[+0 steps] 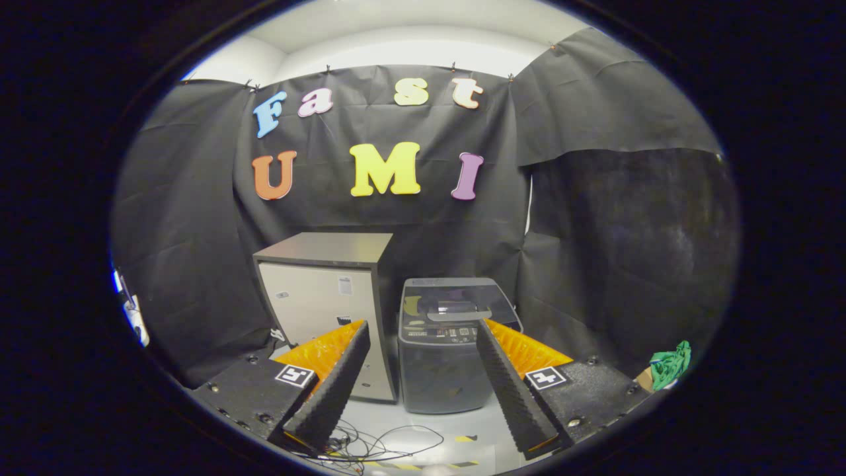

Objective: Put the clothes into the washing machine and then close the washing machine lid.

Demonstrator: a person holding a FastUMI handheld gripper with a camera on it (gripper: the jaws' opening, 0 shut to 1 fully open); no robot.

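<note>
Grey washing machine (444, 344) stands at 12 o'clock beyond the fingers, lid down, touching a beige cabinet (327, 311) at its 9 o'clock. Gripper (420, 360) jaws spread wide, nothing between them. Green clothes (671, 363) bunched at 3 o'clock, well apart from the machine. Loose cables (377, 446) on floor below the fingers.

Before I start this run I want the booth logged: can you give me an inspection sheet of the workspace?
Surface: pale floor with black-and-yellow tape marks near the fingers.
Job's things: grey washing machine beyond the fingers, lid down; green cloth off to the right of the right finger.
Clutter: small cabinet standing beside the machine, on its left.
Grippers: gripper open, fingers wide apart, nothing between them.
Cables: thin wires loose on the floor just ahead of the fingers.
Surroundings: black cloth wall behind and at both sides.
</note>
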